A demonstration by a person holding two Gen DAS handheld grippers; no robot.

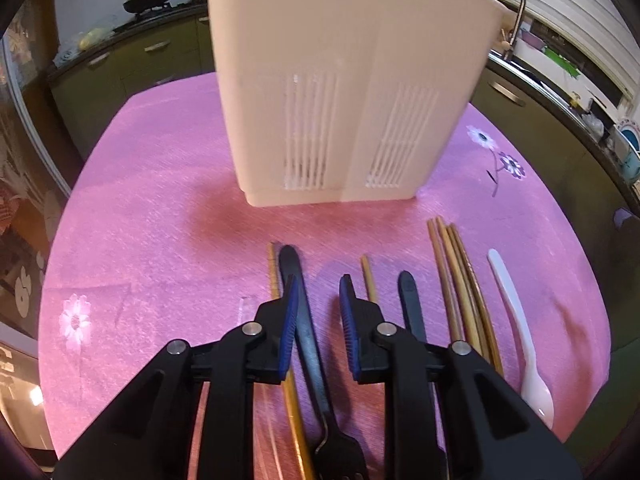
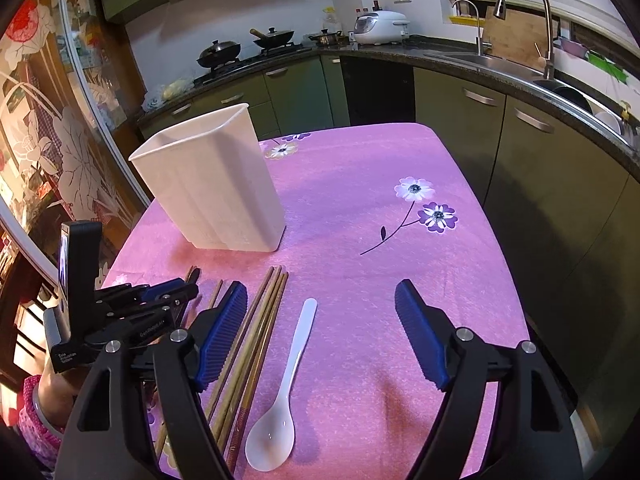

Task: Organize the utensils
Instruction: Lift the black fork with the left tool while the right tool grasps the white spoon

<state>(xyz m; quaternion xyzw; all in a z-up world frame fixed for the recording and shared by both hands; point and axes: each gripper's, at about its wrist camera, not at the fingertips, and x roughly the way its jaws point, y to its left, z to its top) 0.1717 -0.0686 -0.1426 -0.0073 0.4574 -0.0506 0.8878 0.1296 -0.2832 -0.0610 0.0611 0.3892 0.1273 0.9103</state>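
- left gripper (image 1: 318, 300): black angular linkage arms, round silver pins at the pivots, ribbed blue pads (image 1: 290, 320) lining the inner faces.
- right gripper (image 2: 320, 312): same black frame, silver pins, ribbed blue pads (image 2: 420, 340).
- behind the left gripper, a pink patterned sleeve (image 2: 36, 420), possibly floral.

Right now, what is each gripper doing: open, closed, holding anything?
Left gripper: narrowly open, straddling the black fork, not clamped on it.
Right gripper: wide open, empty.
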